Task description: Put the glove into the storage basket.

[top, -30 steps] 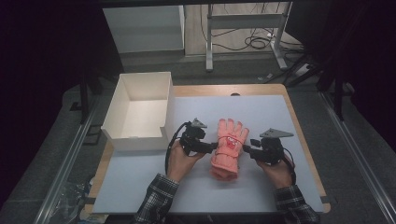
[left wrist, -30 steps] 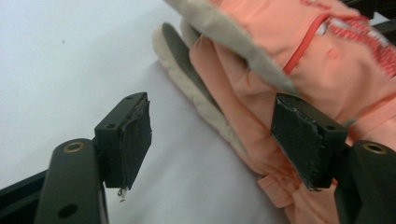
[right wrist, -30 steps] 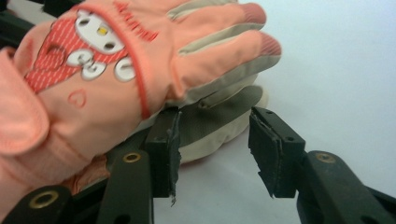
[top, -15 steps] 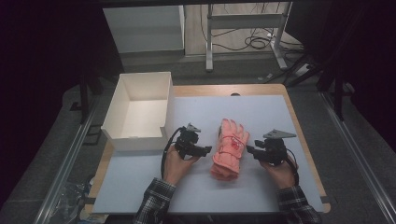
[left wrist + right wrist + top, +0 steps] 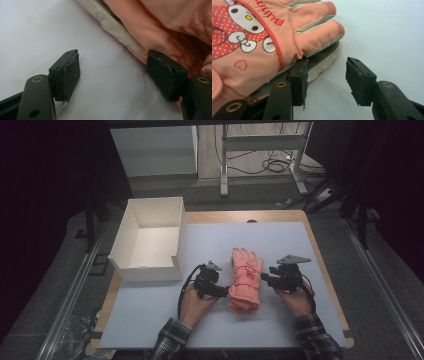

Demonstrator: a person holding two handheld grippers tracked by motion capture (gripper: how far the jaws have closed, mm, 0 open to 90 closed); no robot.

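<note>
Flanking the pink padded cartoon-print glove point(image 5: 245, 280) near the mat's middle, left gripper point(image 5: 224, 292) and right gripper point(image 5: 263, 278) half open, empty, seemingly poised to pinch its edges.

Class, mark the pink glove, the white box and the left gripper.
pink glove point(image 5: 246, 279), high view, on its printed back.
white box point(image 5: 150, 269), high view, on its near wall.
left gripper point(image 5: 112, 75), left gripper view, midway between its open jaws.

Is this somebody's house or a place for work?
Probably a workroom or lab, not a home. A plain table stands among metal frames, cables lie on the floor, and a person holds a gripper in each hand beside a pink glove.
</note>
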